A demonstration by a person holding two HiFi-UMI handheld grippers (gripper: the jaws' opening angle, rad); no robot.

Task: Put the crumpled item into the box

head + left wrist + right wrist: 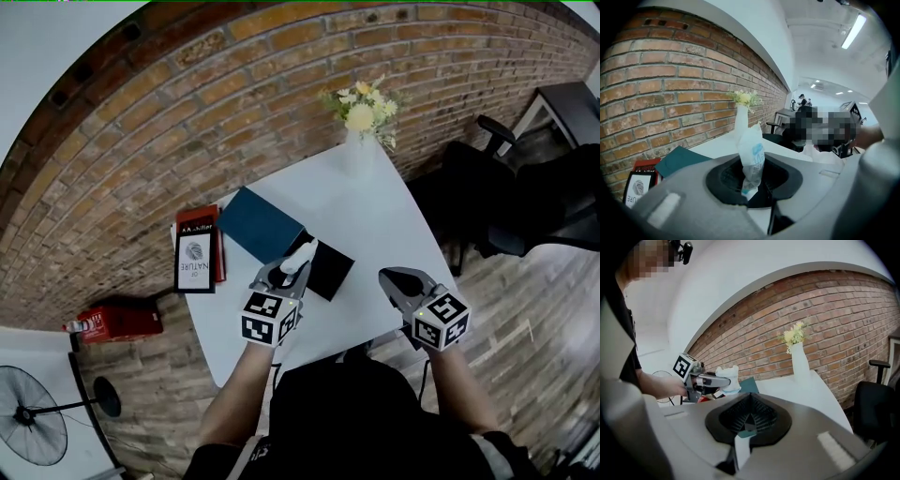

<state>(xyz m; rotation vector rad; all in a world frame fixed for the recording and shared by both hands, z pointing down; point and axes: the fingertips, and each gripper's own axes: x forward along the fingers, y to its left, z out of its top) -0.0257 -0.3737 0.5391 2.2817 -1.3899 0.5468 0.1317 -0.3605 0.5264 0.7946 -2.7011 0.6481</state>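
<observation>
Nearest of all are the person's two forearms, each ending in a grey hand-held gripper with a black-and-white marker cube. The left gripper (291,274) has its jaws drawn narrow and clamped on the crumpled white wrapper with pale blue print (300,255). The wrapper stands up out of the pads like a twisted wick, held by its lower end, in the air just over the near edge of the small black box (330,272). The right gripper (389,278) hangs well apart to the side, over the white table (375,225), with its jaws together and nothing between them.

I'd judge that wrapper to weigh almost nothing: thin, soft, crinkly stuff that folds instead of resisting. A pinch anywhere on the bunched part should hold, and the present grip low on the twist looks secure. The worry is more that it may cling to the pads or drift on release, so letting go low inside the box would be wise.

The box looks dark and open-topped from above, but I cannot tell what, if anything, is inside. A flat teal cover (258,225) lies touching its far side, possibly its lid. Beside that rests a red-and-white book (197,258). At the far end of the table a slim white vase (358,150) holds cream and yellow flowers (364,105).
</observation>
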